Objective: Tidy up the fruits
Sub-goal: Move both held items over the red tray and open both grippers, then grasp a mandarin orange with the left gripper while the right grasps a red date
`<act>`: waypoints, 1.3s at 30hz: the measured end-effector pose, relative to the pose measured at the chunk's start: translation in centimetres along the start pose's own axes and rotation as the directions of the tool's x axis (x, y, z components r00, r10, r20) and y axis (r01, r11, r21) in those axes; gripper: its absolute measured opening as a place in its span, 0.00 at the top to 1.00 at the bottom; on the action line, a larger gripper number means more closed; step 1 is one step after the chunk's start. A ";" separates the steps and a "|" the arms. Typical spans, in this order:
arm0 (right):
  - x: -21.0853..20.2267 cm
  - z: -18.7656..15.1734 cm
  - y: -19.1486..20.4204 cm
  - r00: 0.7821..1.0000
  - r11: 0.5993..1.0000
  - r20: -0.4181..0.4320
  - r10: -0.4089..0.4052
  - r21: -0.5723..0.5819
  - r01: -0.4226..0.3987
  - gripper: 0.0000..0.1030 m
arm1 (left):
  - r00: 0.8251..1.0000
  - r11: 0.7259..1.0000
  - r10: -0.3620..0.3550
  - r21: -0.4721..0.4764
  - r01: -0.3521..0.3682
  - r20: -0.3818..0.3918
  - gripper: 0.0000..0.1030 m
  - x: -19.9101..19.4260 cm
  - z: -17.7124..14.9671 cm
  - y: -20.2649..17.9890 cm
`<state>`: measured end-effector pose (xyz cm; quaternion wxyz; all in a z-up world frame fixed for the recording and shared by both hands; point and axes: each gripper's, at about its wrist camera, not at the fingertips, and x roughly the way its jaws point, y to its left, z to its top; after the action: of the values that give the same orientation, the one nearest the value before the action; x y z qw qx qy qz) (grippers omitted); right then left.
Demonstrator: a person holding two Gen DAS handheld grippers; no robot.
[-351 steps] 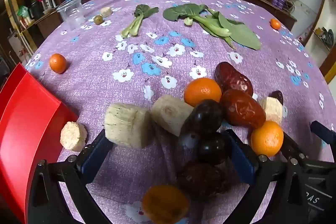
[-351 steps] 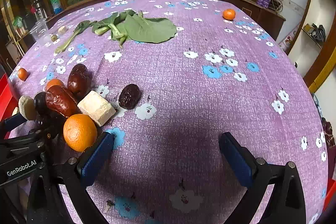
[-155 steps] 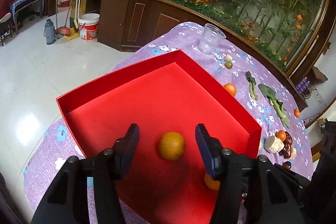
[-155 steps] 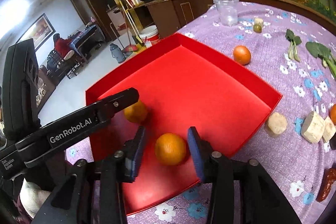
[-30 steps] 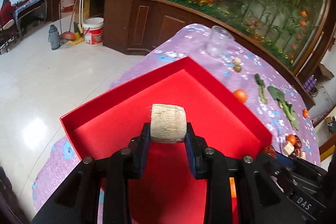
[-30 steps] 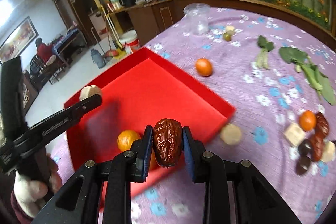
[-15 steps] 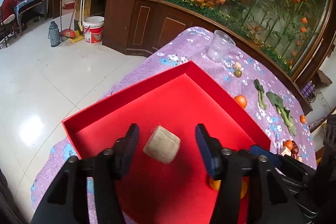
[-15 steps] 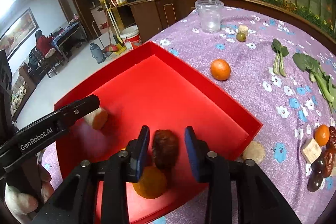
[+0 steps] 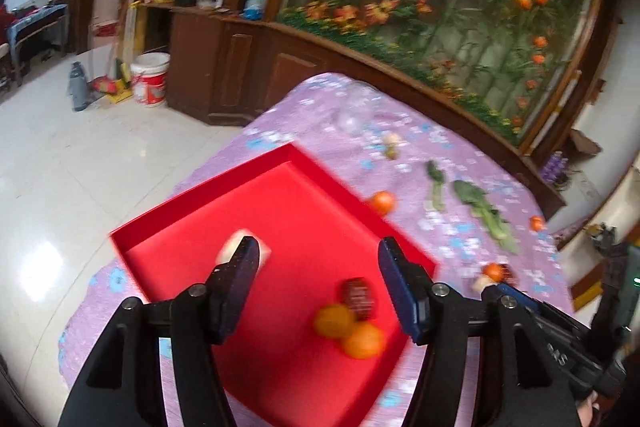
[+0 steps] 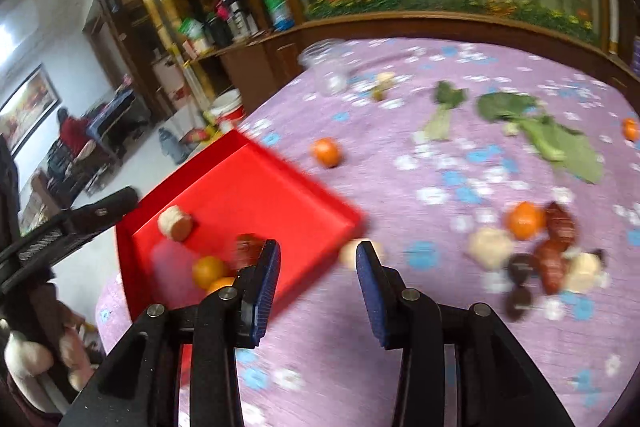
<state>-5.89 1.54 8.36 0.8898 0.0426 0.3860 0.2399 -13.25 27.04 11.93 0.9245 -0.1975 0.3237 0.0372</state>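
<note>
A red tray sits at the table's near left edge. In it lie two oranges, a red date and a pale sugarcane piece. My left gripper is open and empty above the tray. My right gripper is open and empty, over the tray's right edge. A pile of fruit with an orange, dates and cane pieces lies on the purple cloth to the right. A loose orange lies beyond the tray.
A cane piece lies just right of the tray. Green leaves, a clear cup and a far orange lie on the flowered tablecloth. The table edge and floor are at left. Both views are motion-blurred.
Both grippers have let go: the cane piece and the date now lie in the tray. Both grippers have pulled back and swung right, the right one off the tray toward the table.
</note>
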 end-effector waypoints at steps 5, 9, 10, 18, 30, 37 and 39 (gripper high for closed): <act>-7.3 3.4 -5.1 0.982 0.992 0.141 -0.129 0.023 0.127 0.58 | 0.994 0.987 -0.096 0.137 0.087 0.061 0.31 -3.7 2.6 -5.2; -14.5 8.1 -8.6 0.935 0.977 0.283 -0.214 0.079 0.200 0.58 | 0.988 0.967 -0.123 0.235 0.098 0.095 0.29 -5.3 5.7 -8.7; -15.9 9.1 -9.2 0.924 0.974 0.308 -0.227 0.085 0.211 0.58 | 0.987 0.961 -0.128 0.258 0.099 0.101 0.29 -5.3 6.8 -9.6; -13.8 9.1 -13.3 0.943 0.972 0.244 -0.225 0.126 0.199 0.44 | 0.991 0.957 -0.125 0.260 0.130 -0.038 0.24 3.3 9.7 -11.9; 0.7 3.0 -18.2 0.992 0.980 -0.055 -0.117 0.153 0.124 0.49 | 0.935 0.966 0.032 0.251 0.061 -0.353 0.34 20.6 4.7 -11.1; 3.6 2.5 -19.0 0.986 0.982 -0.118 -0.116 0.133 0.131 0.49 | 0.913 0.941 0.143 0.339 -0.005 -0.382 0.34 23.6 3.3 -10.5; 4.1 2.4 -19.1 0.985 0.982 -0.131 -0.114 0.133 0.132 0.49 | 0.914 0.930 0.148 0.368 0.001 -0.378 0.41 23.7 3.0 -10.9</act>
<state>5.72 -13.14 2.30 0.8723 0.0665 0.4577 0.1586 9.29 16.79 3.25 0.8572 -0.0157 0.5139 -0.0286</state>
